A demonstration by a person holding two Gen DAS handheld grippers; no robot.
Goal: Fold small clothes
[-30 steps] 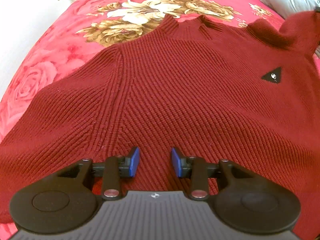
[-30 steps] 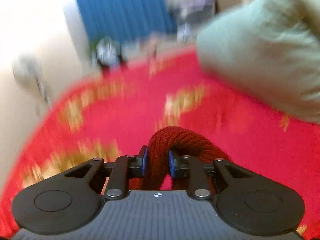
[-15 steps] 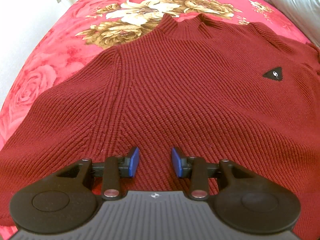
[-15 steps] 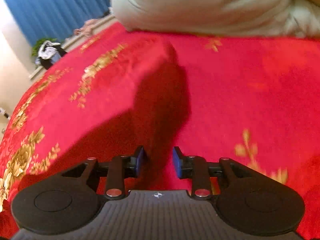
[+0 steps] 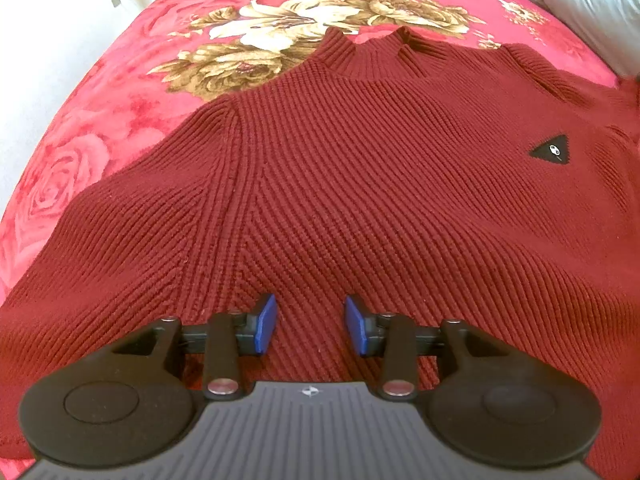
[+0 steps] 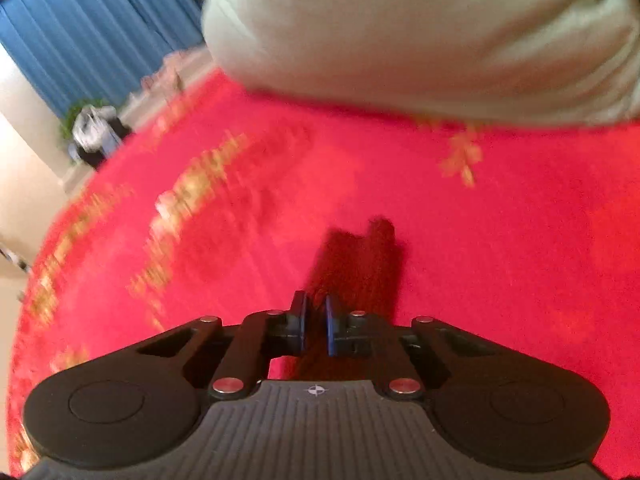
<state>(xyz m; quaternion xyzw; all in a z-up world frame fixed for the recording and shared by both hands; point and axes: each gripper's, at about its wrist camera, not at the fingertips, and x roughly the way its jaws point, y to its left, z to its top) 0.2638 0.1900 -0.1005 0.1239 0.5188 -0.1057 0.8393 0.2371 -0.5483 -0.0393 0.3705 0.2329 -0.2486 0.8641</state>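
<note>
A dark red knit sweater (image 5: 360, 184) lies spread flat on the bed, collar (image 5: 376, 56) at the far side and a black triangle patch (image 5: 550, 150) on the right. My left gripper (image 5: 310, 324) hangs over its near part, jaws opening a little. Flat knit shows under the gap and the pads pinch nothing. In the blurred right wrist view, my right gripper (image 6: 315, 326) is shut with its blue pads nearly together and nothing seen pinched. A dark red sleeve end (image 6: 356, 264) lies on the bedspread just beyond its fingertips.
The red floral bedspread (image 5: 120, 120) covers the whole bed. A pale grey-green pillow (image 6: 420, 28) sits close ahead of the right gripper and shows in the far right corner (image 5: 580, 0) of the left view. A blue curtain (image 6: 88, 28) hangs beyond the bed.
The right gripper let go of the sleeve it held up, swung down toward the pillow and shut empty. The sleeve now lies flat. The left gripper stayed put.
</note>
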